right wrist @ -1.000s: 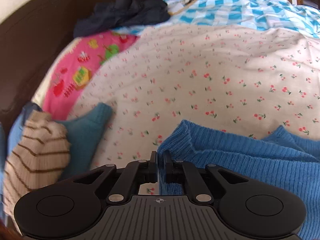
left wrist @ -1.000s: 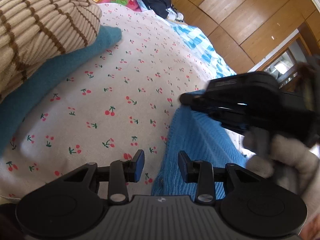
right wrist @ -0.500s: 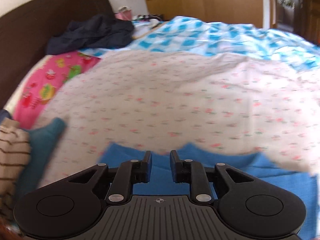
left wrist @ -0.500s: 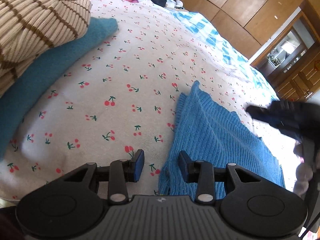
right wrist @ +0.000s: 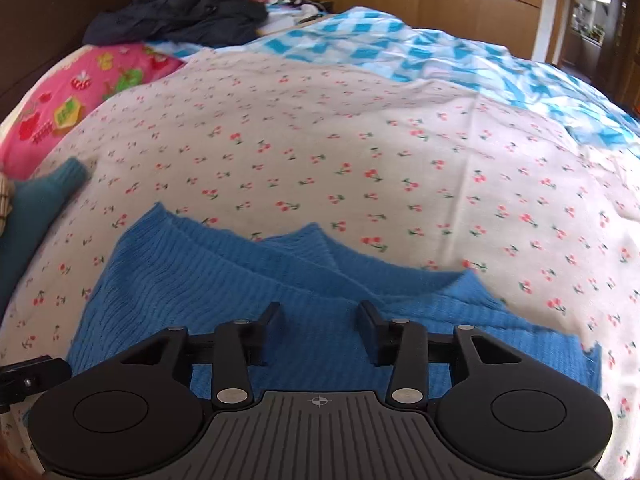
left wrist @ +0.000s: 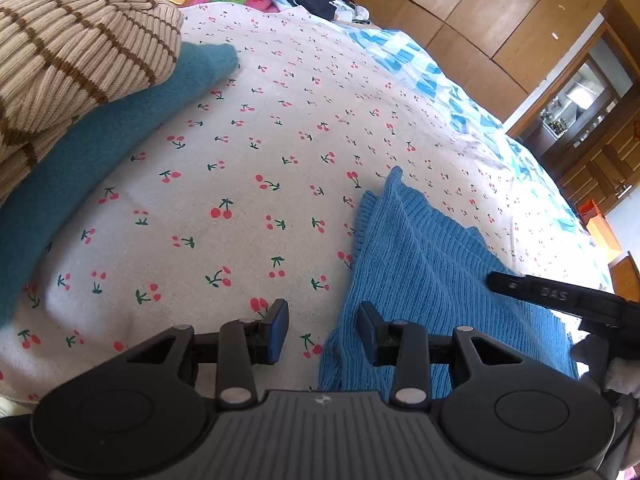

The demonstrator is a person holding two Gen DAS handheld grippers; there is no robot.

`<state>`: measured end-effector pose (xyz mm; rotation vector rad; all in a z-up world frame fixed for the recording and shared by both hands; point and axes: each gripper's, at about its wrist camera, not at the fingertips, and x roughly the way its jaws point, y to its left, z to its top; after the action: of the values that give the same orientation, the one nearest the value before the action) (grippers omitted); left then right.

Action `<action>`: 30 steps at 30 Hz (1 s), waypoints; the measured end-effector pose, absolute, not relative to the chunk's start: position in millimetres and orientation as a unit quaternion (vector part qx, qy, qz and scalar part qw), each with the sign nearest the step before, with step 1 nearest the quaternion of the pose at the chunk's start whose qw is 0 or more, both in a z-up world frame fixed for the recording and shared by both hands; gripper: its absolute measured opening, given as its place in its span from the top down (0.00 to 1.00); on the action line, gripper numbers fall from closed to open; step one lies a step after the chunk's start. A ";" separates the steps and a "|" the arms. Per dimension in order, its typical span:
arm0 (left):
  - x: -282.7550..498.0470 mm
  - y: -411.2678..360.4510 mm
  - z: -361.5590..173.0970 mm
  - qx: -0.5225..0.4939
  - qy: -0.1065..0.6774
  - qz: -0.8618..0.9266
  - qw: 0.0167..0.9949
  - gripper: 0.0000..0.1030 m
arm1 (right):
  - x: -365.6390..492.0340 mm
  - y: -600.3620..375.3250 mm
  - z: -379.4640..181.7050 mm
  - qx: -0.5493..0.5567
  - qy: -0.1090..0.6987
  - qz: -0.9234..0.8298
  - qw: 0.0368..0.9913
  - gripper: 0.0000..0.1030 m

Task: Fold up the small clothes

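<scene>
A blue ribbed knit garment (left wrist: 432, 264) lies flat on the cherry-print sheet (left wrist: 240, 168), one layer folded over another (right wrist: 248, 288). My left gripper (left wrist: 323, 324) hangs open just above the garment's left edge, its pads touching nothing. My right gripper (right wrist: 320, 320) hovers over the middle of the blue knit; its jaws are opening and hold nothing, the fabric lying below them. From the left wrist, the right gripper (left wrist: 560, 296) shows at the far right over the garment, with a gloved hand behind it. A corner of the left gripper (right wrist: 24, 376) peeks in at the lower left of the right wrist view.
A beige brown-striped knit (left wrist: 72, 52) rests on a teal garment (left wrist: 92, 152) at the left. A pink pillow (right wrist: 80, 96) and dark clothes (right wrist: 176, 12) lie by the headboard. A blue checked quilt (right wrist: 420, 48) covers the far side. Wooden wardrobes (left wrist: 480, 16) stand behind.
The right gripper was shut on the blue knit's corner; it let go, opened and drew back toward the right. The garment now lies spread flat. The left gripper stayed almost still.
</scene>
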<state>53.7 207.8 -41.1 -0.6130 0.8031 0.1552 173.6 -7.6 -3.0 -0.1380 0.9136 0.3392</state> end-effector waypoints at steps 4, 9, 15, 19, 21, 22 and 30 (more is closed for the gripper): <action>54.6 206.2 -40.7 -0.287 0.384 0.076 0.874 0.58 | 170.6 1.7 0.1 -0.074 0.427 0.166 0.886 0.59; 56.4 205.8 -40.4 -0.288 0.384 0.074 0.874 0.57 | 172.7 16.3 -9.9 -0.098 0.445 0.164 0.875 0.60; 54.5 208.4 -39.2 -0.294 0.379 0.074 0.875 0.57 | 176.2 21.0 -5.5 -0.090 0.441 0.144 0.881 0.96; 50.7 210.0 -36.5 -0.298 0.366 0.076 0.879 0.57 | 174.6 13.6 17.1 -0.051 0.411 0.143 0.899 0.97; 48.1 210.9 -34.2 -0.300 0.356 0.074 0.882 0.57 | 176.6 10.9 24.4 -0.030 0.397 0.139 0.907 0.97; 47.1 211.0 -32.9 -0.301 0.351 0.073 0.884 0.57 | 178.0 9.7 25.7 -0.024 0.390 0.135 0.911 0.97; 55.4 199.3 -33.9 -0.262 0.381 0.063 0.884 0.54 | 187.7 11.7 -16.0 -0.049 0.412 0.111 0.903 0.98</action>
<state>55.4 199.3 -33.9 -0.5460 0.7918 0.1317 187.7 11.7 -16.0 -0.1020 0.8526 0.2302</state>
